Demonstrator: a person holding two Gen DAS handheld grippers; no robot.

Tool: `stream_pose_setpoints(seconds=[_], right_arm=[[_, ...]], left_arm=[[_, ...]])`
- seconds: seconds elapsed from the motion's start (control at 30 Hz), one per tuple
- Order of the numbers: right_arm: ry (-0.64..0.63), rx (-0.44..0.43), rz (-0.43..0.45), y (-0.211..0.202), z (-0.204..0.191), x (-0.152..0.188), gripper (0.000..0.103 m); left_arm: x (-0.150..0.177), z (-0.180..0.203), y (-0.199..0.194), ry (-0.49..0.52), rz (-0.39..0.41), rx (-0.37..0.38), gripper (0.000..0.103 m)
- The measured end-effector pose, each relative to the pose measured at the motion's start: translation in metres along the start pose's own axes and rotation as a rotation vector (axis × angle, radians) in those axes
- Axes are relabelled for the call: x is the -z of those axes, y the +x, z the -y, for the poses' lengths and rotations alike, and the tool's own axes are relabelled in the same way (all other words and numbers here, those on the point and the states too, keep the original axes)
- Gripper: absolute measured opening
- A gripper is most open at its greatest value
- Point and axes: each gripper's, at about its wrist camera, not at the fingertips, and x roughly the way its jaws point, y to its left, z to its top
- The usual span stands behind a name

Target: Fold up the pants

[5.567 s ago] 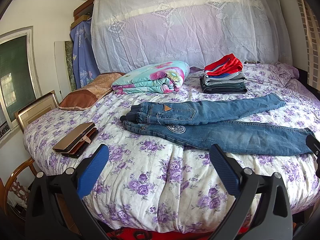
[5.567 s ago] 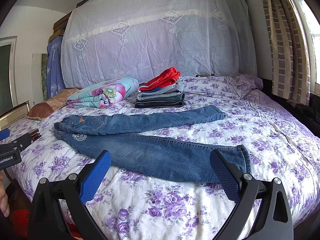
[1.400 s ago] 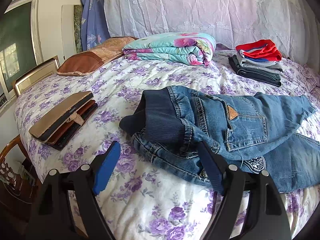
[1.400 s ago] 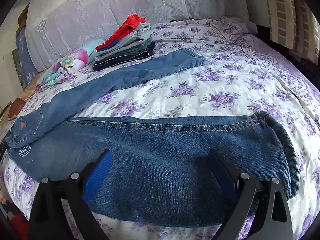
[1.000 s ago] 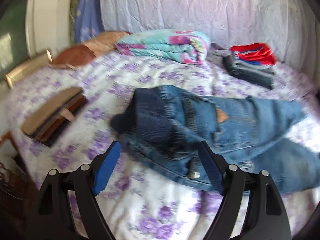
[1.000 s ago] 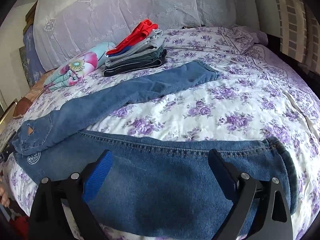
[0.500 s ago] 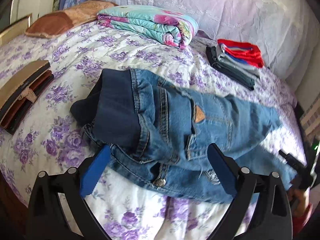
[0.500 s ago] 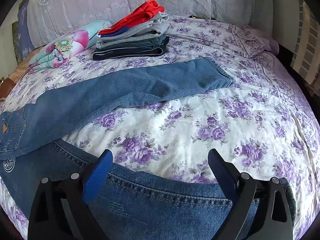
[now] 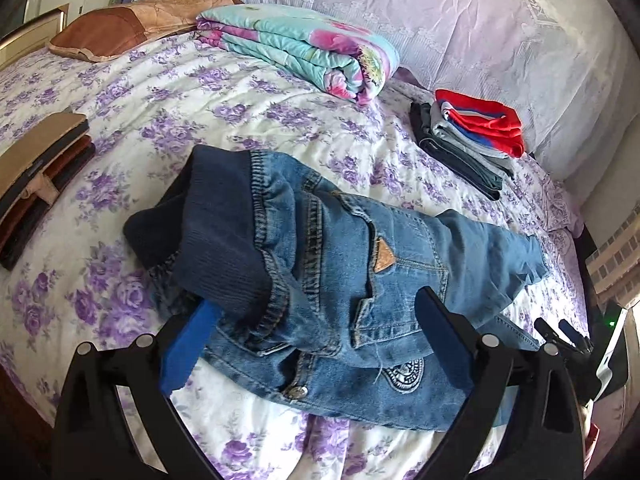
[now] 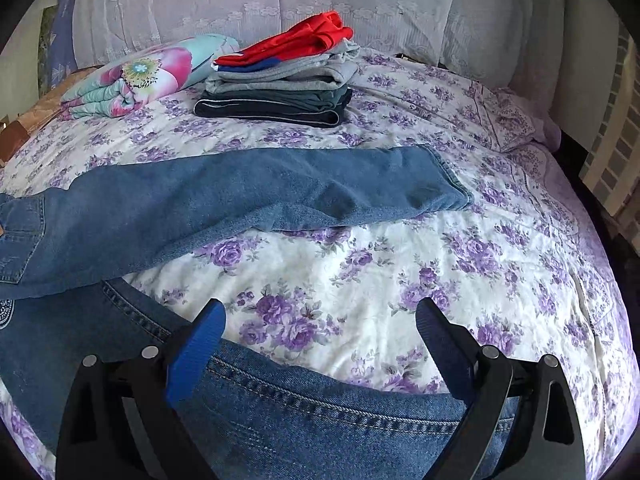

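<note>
Blue jeans [image 9: 340, 264] lie on the purple-flowered bedspread [image 9: 248, 120], the dark ribbed waistband bunched up at the left. My left gripper [image 9: 318, 304] stands wide open with the waist and back pocket lying between its blue pads, which do not press on the cloth. The far leg [image 10: 256, 196] stretches across the bed to the right. The near leg [image 10: 320, 420] runs under my right gripper [image 10: 320, 306], which is open with bare bedspread showing between its fingertips. At the right edge of the left wrist view that right gripper [image 9: 568, 336] shows small.
A stack of folded clothes [image 10: 280, 80] with a red piece on top sits at the back, beside a folded floral blanket [image 9: 304, 48]. A brown pillow [image 9: 120, 24] and stacked wallets [image 9: 36, 168] lie at the left. The bed's edge is close below both grippers.
The left gripper's jaws have spread wider and it has closed in over the waist. The right gripper has moved forward off the near leg's hem, toward the far leg.
</note>
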Motion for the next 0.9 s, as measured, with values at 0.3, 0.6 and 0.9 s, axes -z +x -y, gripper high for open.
stream_pose_setpoints(seconds=[0.3, 0.6, 0.9], right_arm=[[0.285, -0.387, -0.065, 0.012, 0.032, -0.010, 0.096], [0.463, -0.573, -0.163, 0.057, 0.046, -0.042, 0.061], [0.620, -0.627, -0.261, 0.112, 0.045, -0.060, 0.062]], left_arm=[[-0.025, 0.014, -0.012, 0.045, 0.090, 0.027, 0.072], [-0.073, 0.016, 0.004, 0.090, 0.185, -0.036, 0.039], [-0.116, -0.015, 0.048, -0.053, 0.122, -0.031, 0.037]])
